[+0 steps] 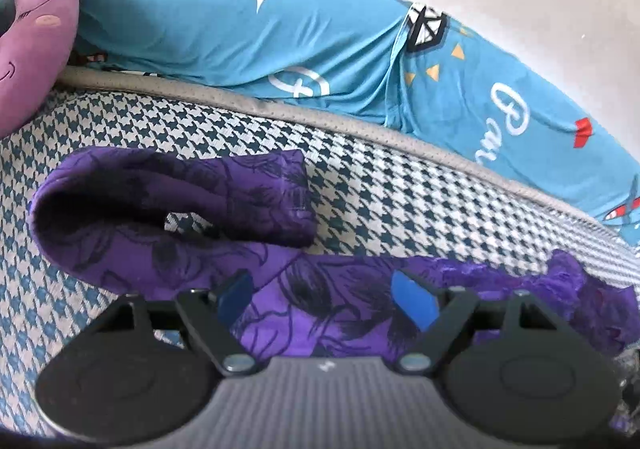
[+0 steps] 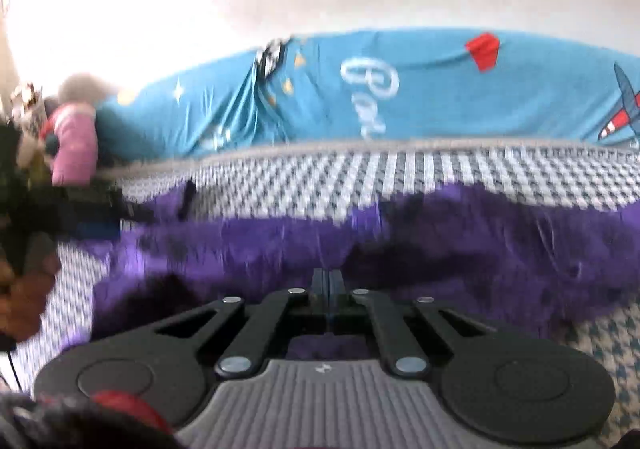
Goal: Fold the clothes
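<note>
Left wrist view: the left gripper [image 1: 326, 299] hovers with jaws released over the purple garment [image 1: 176, 205], which lies partly folded on the houndstooth mattress [image 1: 400, 189], a pink plush [image 1: 32, 41] nearby. Right wrist view, blurred: the right gripper [image 2: 328, 283] has its jaws clenched on the garment's edge, probably to pull a fold; the blue bedding [image 2: 400, 97] is well apart.

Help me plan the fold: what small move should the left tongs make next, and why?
Probably lower and close the left tongs on the purple floral garment beneath them. Their jaws stand open over it, holding nothing, while the right tongs look shut at the garment's edge, so one side lacks a grip.
</note>
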{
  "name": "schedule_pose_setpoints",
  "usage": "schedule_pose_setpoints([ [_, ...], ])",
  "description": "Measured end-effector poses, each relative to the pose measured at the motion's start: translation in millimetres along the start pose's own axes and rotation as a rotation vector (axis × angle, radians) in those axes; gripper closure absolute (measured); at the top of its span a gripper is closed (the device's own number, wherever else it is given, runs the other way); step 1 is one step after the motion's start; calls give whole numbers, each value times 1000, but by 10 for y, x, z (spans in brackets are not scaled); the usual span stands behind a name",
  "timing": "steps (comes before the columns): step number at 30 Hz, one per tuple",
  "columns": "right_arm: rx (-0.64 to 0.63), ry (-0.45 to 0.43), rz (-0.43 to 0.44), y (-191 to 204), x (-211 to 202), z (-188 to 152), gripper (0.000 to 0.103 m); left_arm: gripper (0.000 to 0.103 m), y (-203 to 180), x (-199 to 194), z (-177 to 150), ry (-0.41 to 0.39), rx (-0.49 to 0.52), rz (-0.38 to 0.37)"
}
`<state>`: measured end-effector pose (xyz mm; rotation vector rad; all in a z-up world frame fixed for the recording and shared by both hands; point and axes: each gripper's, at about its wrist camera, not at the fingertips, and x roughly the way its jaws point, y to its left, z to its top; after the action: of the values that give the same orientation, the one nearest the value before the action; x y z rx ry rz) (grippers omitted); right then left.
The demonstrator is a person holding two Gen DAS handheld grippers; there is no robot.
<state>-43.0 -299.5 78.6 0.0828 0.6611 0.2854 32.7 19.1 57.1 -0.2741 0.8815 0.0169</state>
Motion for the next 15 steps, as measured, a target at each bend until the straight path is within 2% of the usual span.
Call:
schedule_pose_setpoints([
  [3,10,-17,-44,-12,141,69,90,22,9,61,1,22,-14,11],
  [5,16,-23,-83,-49,266,106,78,21,20,100,9,37,-20,21],
  [6,21,-24,-99,-67,323,116,68,21,22,116,15,40,-20,23],
  [7,22,-24,-112,-74,376,121,65,21,22,132,24,42,-20,23],
  [15,6,0,-220,-186,679,102,60,19,28,237,117,53,-26,-2],
])
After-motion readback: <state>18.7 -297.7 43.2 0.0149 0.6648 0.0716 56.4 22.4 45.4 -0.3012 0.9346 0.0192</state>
